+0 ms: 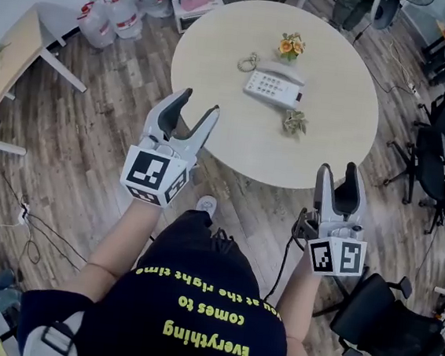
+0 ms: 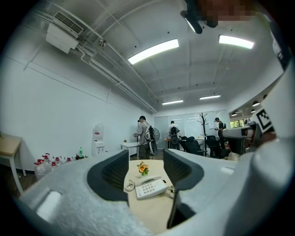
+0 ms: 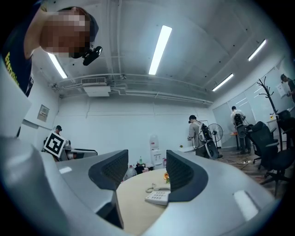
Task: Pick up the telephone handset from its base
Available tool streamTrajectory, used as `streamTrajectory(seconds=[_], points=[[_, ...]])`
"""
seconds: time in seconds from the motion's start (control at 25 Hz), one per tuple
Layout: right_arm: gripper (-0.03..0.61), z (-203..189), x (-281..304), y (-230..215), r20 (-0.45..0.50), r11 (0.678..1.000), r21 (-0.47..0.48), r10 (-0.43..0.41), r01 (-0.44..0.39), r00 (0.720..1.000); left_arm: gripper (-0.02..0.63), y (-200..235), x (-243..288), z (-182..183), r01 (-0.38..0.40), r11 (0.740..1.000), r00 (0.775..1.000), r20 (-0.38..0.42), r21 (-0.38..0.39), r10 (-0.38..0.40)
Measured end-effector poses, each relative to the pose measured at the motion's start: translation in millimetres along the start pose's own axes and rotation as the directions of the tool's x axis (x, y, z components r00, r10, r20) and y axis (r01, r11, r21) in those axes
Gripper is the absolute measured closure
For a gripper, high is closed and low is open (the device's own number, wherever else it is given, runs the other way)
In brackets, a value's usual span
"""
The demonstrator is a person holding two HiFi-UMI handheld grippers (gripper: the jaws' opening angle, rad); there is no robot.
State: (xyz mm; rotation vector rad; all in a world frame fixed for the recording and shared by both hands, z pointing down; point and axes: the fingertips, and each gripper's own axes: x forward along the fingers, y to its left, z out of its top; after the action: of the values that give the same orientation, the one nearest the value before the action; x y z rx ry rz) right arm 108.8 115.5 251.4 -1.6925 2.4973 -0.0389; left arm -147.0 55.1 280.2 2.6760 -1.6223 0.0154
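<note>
Round table [image 1: 220, 54] ahead; left gripper [image 1: 199, 102] over the table's near edge, jaws wide apart, nothing between; right gripper [image 1: 338, 168] just off the table's near edge, jaws apart, empty; phone base [image 1: 267, 89] mid-table, handset [image 1: 285, 72] seated on it; orange flowers [image 1: 291, 44] toward the table's far side

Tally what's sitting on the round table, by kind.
Telephone: 1
Coiled cord: 1
Flower bunches: 2 (orange flower bunch, pale flower bunch)
Total: 4
</note>
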Motion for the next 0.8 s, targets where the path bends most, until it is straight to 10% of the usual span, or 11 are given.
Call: streamTrajectory(seconds=[0.8], points=[[0.313,-27,85,-4,-0.067,0.999,-0.008,-0.050,0.049,0.997,0.376,61,77,-31,0.066,0.997,0.996,-0.061,-0.038,-0.068]])
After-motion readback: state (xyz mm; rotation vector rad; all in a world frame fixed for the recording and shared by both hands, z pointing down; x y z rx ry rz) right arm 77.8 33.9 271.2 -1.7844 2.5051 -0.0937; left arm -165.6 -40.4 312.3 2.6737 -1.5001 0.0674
